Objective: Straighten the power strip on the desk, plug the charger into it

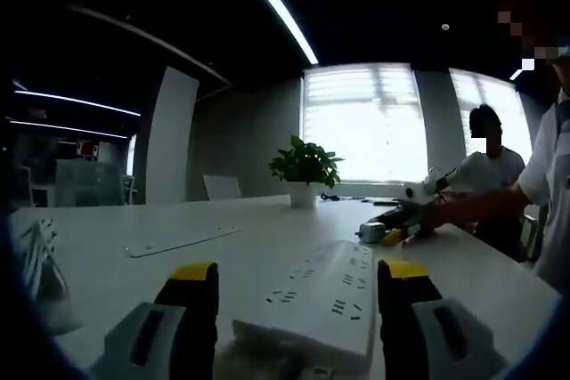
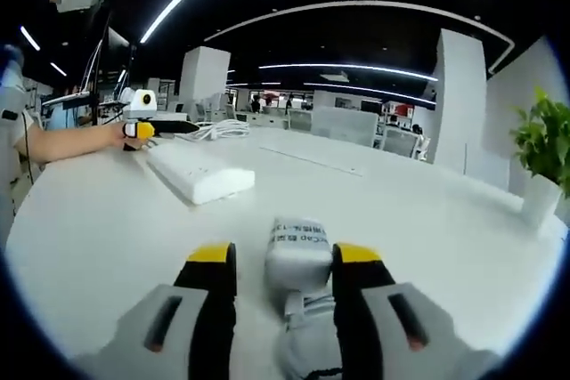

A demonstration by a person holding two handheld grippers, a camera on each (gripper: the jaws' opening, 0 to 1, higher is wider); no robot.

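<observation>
well, the left gripper (image 1: 296,280) sits spread around the power strip (image 1: 313,295) at bottom middle; the right gripper (image 2: 283,260) pinches the charger (image 2: 297,254) (it could slip and miss the holes).

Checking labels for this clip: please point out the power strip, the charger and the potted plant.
power strip (image 1: 322,295): left gripper view, top face by the sockets.
charger (image 2: 298,251): right gripper view, white body below its label.
potted plant (image 1: 305,166): left gripper view, its leaves.

Bare desk (image 2: 98,220) btwn charger (image 2: 297,255) & power strip (image 2: 198,175); plant (image 2: 543,144) far side.
</observation>
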